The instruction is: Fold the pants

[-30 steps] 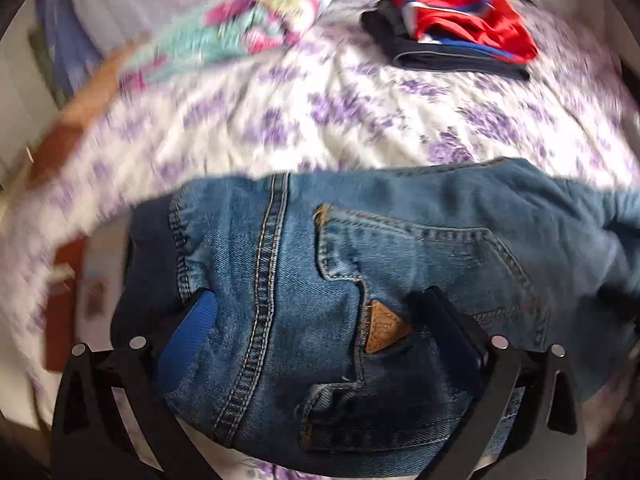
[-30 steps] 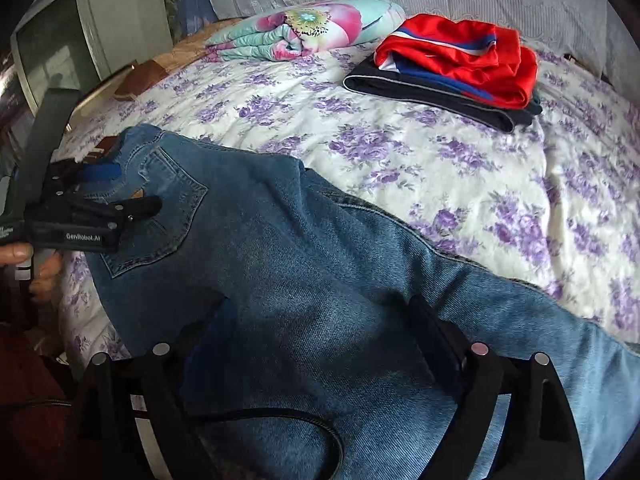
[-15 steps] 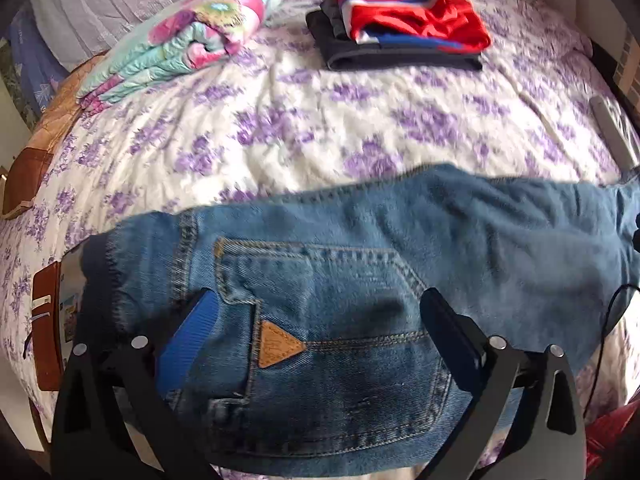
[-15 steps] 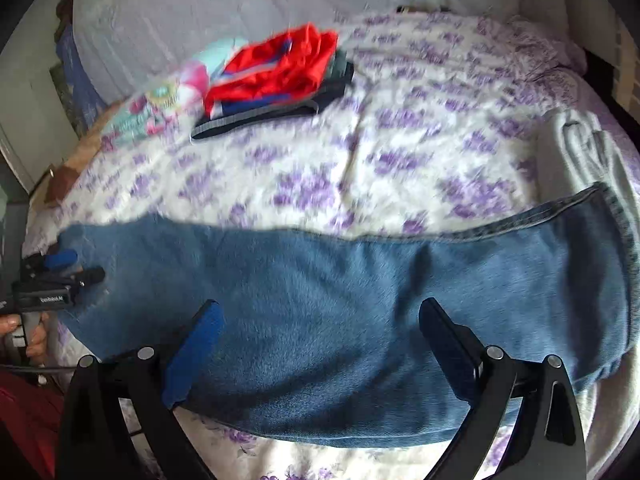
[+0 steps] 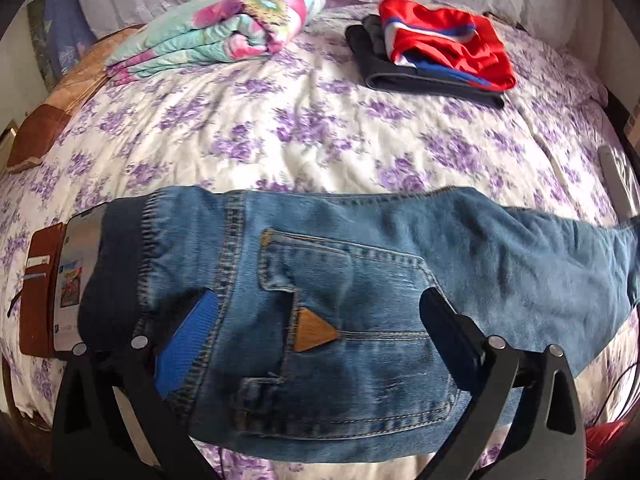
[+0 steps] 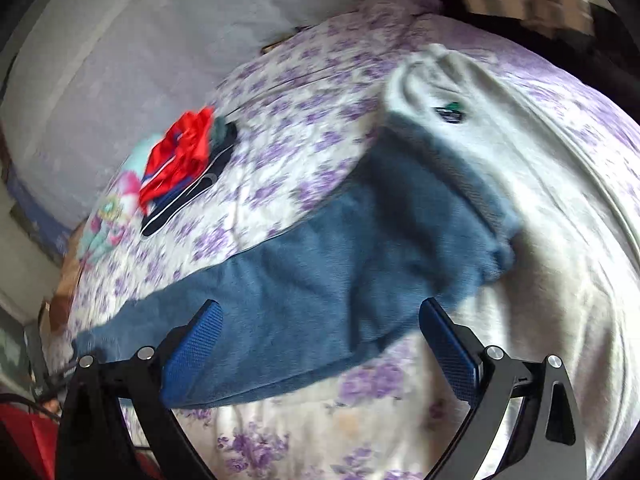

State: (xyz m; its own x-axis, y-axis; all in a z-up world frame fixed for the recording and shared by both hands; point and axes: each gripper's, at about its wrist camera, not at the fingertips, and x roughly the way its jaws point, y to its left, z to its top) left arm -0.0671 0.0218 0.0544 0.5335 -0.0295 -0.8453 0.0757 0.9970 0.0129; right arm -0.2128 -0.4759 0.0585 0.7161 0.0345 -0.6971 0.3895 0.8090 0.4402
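Observation:
Blue jeans (image 5: pixel 360 292) lie flat on the flowered bedspread (image 5: pixel 320 128), folded lengthwise, back pocket with a tan triangle patch up. The waist end is at the left in the left wrist view; the legs (image 6: pixel 320 288) run off to the right, cuffs near a white garment. My left gripper (image 5: pixel 320 320) is open, hovering over the pocket area, holding nothing. My right gripper (image 6: pixel 320 320) is open over the lower legs, holding nothing.
A folded red and dark clothes stack (image 5: pixel 432 52) and a rolled floral blanket (image 5: pixel 224 28) lie at the far side of the bed. A brown wallet and phone (image 5: pixel 52 284) lie left of the waist. A white-grey garment (image 6: pixel 500 120) lies beside the cuffs.
The right gripper has swung along the legs toward the cuffs, its view now tilted. The left gripper has shifted slightly over the pocket. The jeans lie spread out straighter on the bed.

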